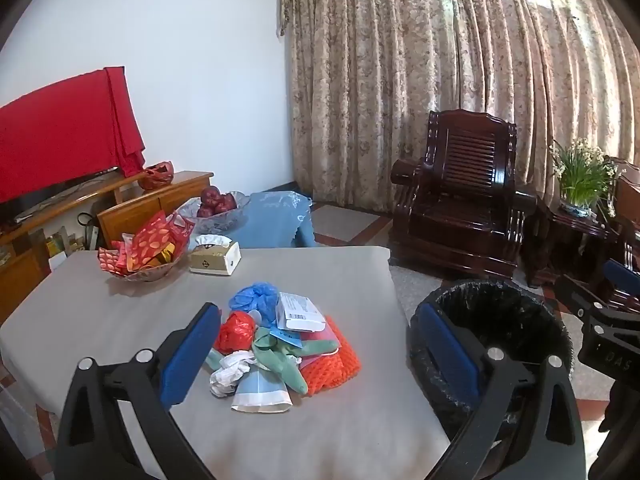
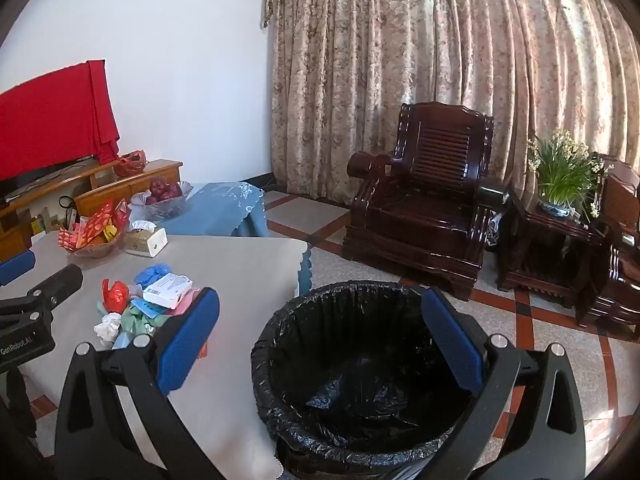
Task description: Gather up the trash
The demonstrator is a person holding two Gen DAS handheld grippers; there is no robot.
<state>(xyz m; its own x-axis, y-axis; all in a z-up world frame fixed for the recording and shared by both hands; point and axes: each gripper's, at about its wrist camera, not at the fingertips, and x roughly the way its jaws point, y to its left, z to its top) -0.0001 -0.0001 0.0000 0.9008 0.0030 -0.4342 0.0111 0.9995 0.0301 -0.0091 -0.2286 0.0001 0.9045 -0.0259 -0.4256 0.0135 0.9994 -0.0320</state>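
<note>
On the grey table, dead centre of the left wrist view, sits the whole trash pile, and nothing looks collected yet; red crumpled bag at the pile's 9 o'clock, blue plastic at 12, white labelled packet on top toward 1, orange mesh at 4, white tissue wad at 7, green scraps in the middle. Left gripper hangs over the heap, fingers spread wide, pinching nothing; right gripper equally wide apart and empty, framing the black-lined bin, which stands on the floor just off the table's 3 o'clock edge. Bin liner shows only dark crumpled plastic at the bottom; no trash in it that I can make out. By my read, the job is at the very start; every piece is left to lift and drop. Snack bowl and tissue box at the far 11 o'clock corner look like keepers.
</note>
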